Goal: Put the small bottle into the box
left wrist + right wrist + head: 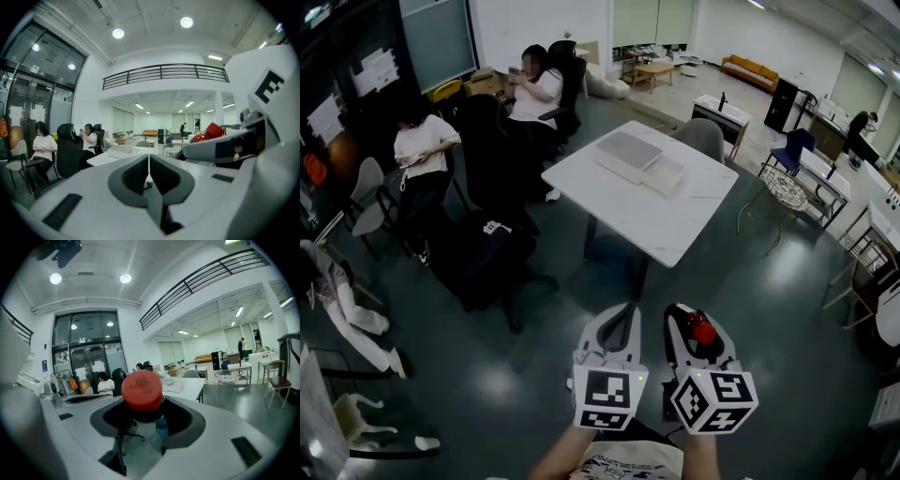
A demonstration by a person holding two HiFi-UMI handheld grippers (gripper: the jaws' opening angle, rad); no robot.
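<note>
left gripper (623, 317) jaws pressed together, empty | right gripper (698, 323) pinching one red-capped bottle (142, 390) | one white table (623, 214) ahead, well apart | on it one box (628, 153) plus one tray (666, 175), perhaps its lid | beyond, two seated people (534, 89)

All three cameras face the distant table (680, 220).
</note>
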